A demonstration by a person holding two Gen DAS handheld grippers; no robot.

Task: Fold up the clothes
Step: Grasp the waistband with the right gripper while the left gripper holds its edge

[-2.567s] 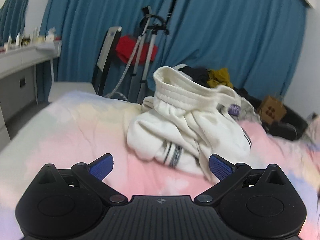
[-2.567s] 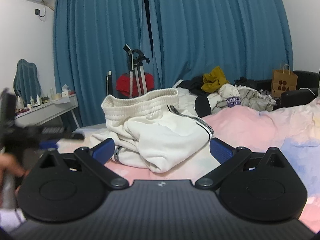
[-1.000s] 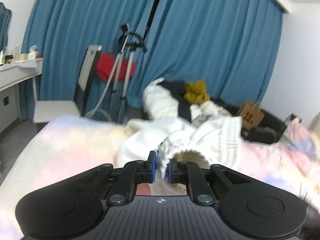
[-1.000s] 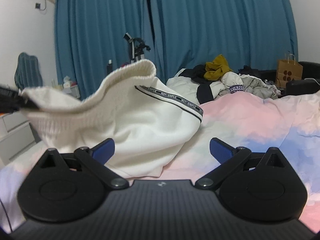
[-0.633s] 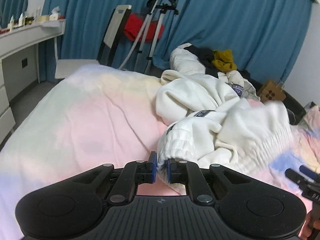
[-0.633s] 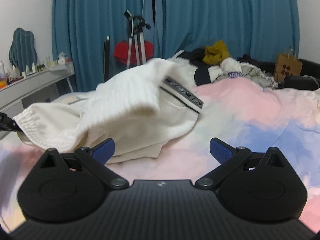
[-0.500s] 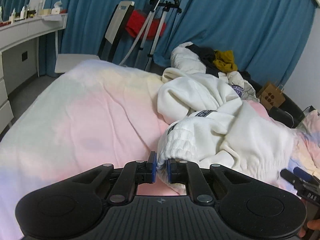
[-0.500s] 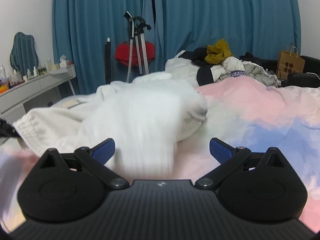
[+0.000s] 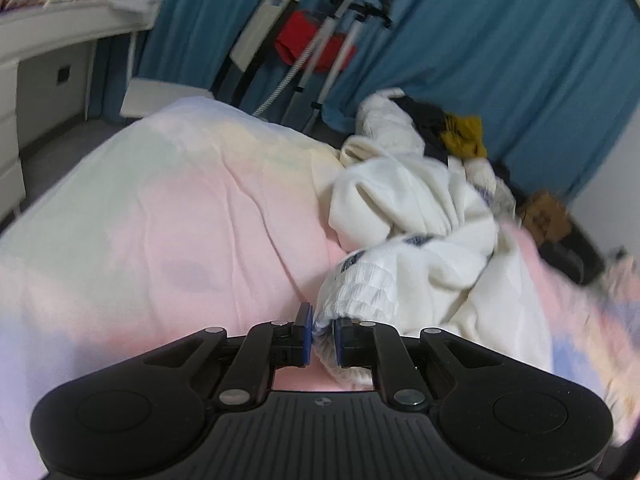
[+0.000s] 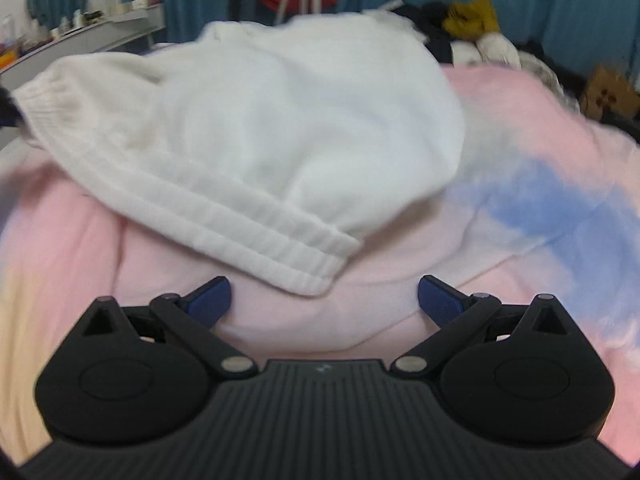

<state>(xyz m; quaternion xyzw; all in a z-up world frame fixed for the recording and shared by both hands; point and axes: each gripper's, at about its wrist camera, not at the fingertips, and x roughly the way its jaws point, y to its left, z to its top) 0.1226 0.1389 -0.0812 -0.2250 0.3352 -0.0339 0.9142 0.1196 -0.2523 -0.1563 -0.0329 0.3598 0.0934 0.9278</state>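
Between the blue pads of the left gripper (image 9: 320,334), a ribbed elastic hem of the white fleece sweatpants (image 9: 420,248) is clamped tight, the fingers drawn almost together on the cloth. Ahead and to the right of this claw the rest of the garment lies bunched on the pastel pink, yellow and blue bedsheet (image 9: 180,220), a dark printed band showing among its folds. Beyond the heap, farther from the claw, sits a blurred pile of other clothes (image 9: 448,132), white, black and mustard, before a blue pleated curtain (image 9: 500,40).

Just ahead of the right gripper (image 10: 324,294), whose fingers stand wide apart and empty, the ribbed waistband corner (image 10: 312,276) of the same sweatpants rests on the sheet, near the gap between the pads but not touching them. Up and left of this claw the white cloth spreads broadly, blurred.
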